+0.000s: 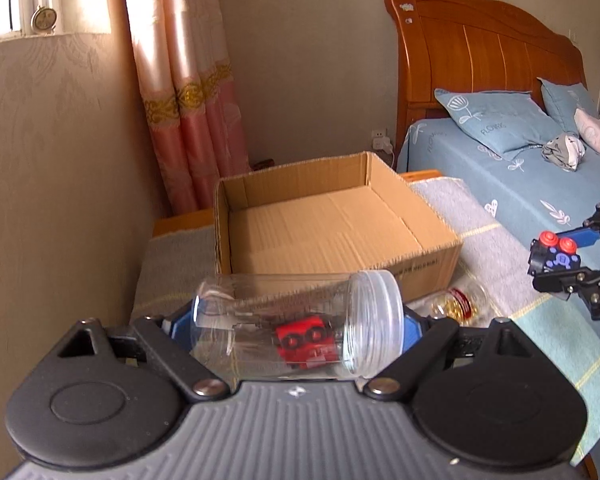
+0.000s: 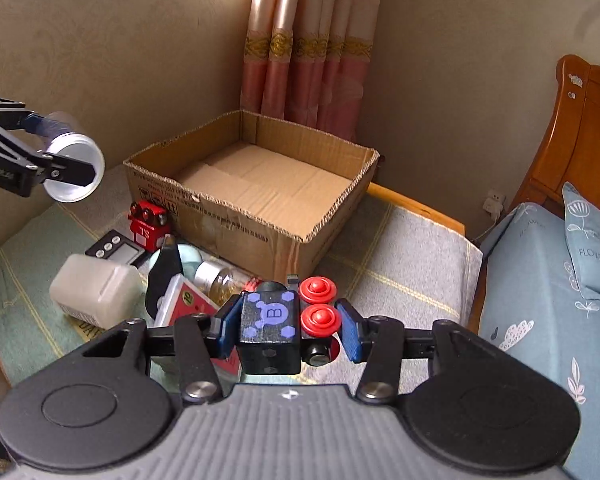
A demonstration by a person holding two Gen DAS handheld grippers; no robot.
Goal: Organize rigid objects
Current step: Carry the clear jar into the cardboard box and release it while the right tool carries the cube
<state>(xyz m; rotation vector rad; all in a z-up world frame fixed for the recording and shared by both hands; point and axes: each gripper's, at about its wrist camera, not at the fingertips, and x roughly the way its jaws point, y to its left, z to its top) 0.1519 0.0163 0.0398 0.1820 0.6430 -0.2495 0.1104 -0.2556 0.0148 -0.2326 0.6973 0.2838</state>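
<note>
My left gripper (image 1: 296, 326) is shut on a clear plastic jar (image 1: 300, 312) that lies sideways between its blue pads, lid end to the right. In the right wrist view the same gripper (image 2: 60, 150) hangs at the left with the jar (image 2: 74, 168), above the table. My right gripper (image 2: 288, 328) is shut on a black toy block (image 2: 268, 320) with purple marks and red wheels; it also shows at the right edge of the left wrist view as the right gripper (image 1: 556, 260). An open, empty cardboard box (image 2: 228, 216) (image 1: 440, 264) stands beyond both grippers. A red toy (image 2: 146, 226) stands by the box's left corner.
On the cloth-covered table left of the box lie a white plastic bottle (image 2: 96, 292), a small black digital device (image 2: 116, 250), a red card pack (image 2: 184, 304) and a glass jar of gold bits (image 2: 220, 280). A bed (image 2: 540, 300) adjoins on the right; walls and a curtain (image 2: 300, 60) stand behind.
</note>
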